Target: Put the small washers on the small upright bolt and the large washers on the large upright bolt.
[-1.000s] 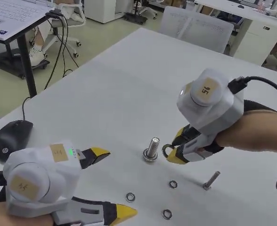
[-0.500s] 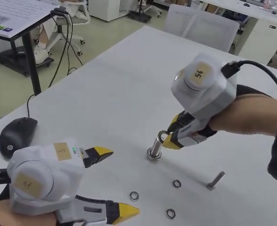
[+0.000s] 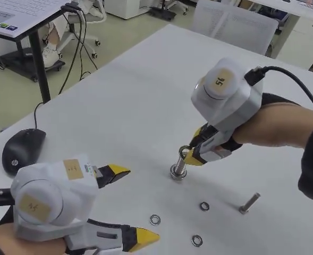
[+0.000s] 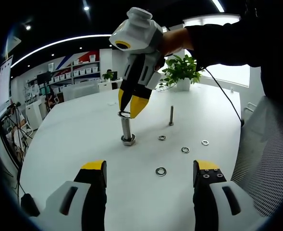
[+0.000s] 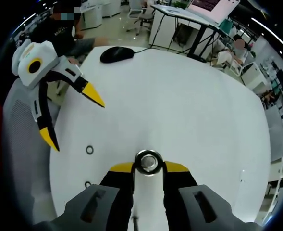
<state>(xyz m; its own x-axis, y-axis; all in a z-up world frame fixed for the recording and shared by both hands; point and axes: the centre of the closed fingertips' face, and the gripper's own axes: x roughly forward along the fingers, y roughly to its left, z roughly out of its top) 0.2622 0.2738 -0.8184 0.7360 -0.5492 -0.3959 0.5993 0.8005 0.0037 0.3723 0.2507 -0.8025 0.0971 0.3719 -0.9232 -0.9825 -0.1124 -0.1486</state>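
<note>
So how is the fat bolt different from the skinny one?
The fat bolt is thicker than the skinny bolt. The right claw holds a washer at the fat bolt's top; the skinny bolt stands apart with no claw near it. Both stand upright on the white table.

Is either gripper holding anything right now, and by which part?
Right gripper pinches a washer by its rim, above the large bolt; left gripper holds nothing.

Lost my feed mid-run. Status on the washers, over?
Right gripper shut on large washer at top of large upright bolt. Left gripper open, off to the side. Loose washers on table, bolt path clear.
</note>
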